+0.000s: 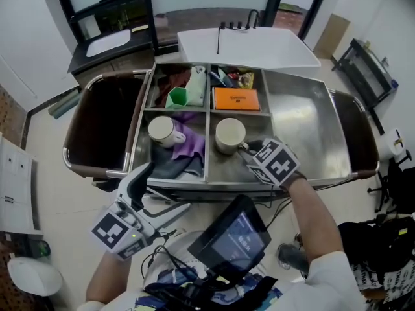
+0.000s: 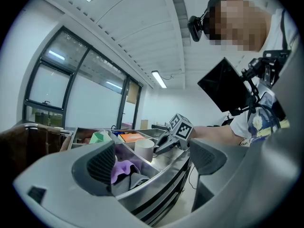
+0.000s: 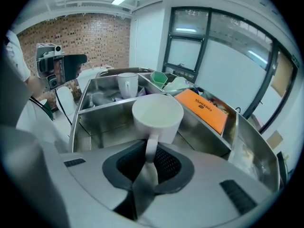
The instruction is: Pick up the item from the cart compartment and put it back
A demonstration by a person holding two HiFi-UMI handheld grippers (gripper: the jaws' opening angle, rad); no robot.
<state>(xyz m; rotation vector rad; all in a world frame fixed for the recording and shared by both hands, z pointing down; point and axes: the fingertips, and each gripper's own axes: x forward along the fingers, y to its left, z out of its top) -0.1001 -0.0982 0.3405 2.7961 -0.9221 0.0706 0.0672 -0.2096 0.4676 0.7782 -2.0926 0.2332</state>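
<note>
A cream mug (image 1: 229,135) stands upright in the near middle compartment of the steel cart (image 1: 305,118). My right gripper (image 1: 249,153) is shut on the mug's handle (image 3: 151,146), with the pads pressed on both sides of it. In the right gripper view the mug (image 3: 157,116) sits just beyond the jaws, its inside bare. My left gripper (image 1: 144,177) hangs open at the cart's front left edge, holding nothing. From the left gripper view I see the mug (image 2: 144,149) and the right gripper (image 2: 164,145) across the cart.
A second white mug (image 1: 164,131) and a purple cloth (image 1: 191,144) lie in the near left compartment. An orange box (image 1: 236,99) and a green cup (image 1: 176,98) fill the far compartments. The wide right bay (image 1: 305,128) holds nothing. A tablet (image 1: 233,235) hangs at my chest.
</note>
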